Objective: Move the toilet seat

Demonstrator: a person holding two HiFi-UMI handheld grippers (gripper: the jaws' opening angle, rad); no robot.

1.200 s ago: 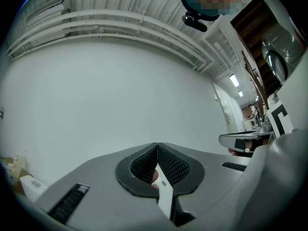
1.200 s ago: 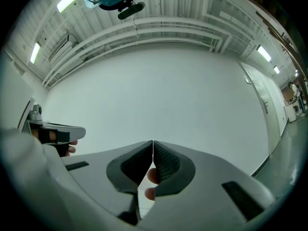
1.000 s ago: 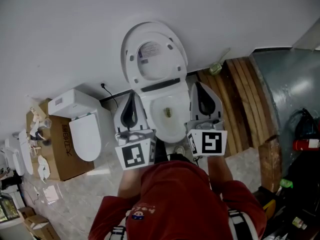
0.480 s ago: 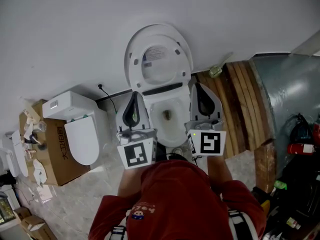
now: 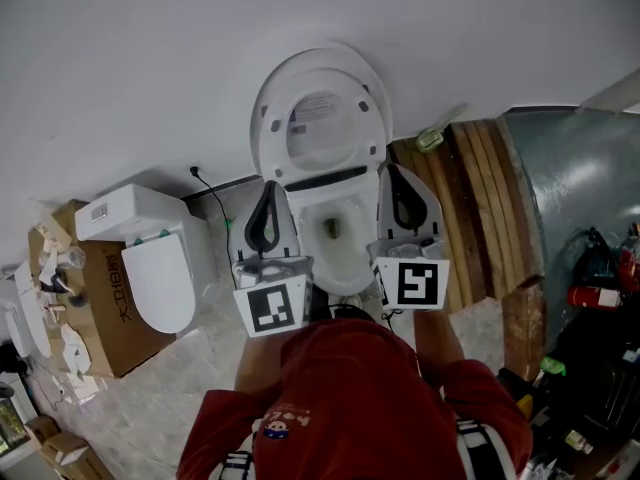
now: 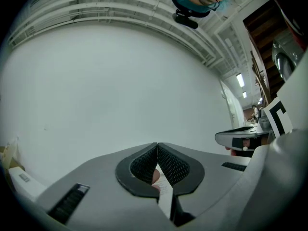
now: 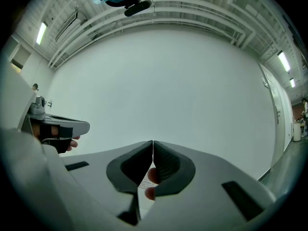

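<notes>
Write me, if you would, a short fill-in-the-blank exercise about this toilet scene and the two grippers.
1. The toilet seat is ___ rather than lowered onto the toilet bowl.
2. In their own views, the left gripper and the right gripper both have their jaws ___.
3. In the head view, a second toilet stands to the ___ of that bowl.
4. In the head view, the wooden planks lie to the bowl's ___.

Missing words: raised; shut; left; right.

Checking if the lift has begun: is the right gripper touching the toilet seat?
Apart. The right gripper view shows the right gripper's jaws shut with only bare wall ahead; no seat reaches them.
</notes>
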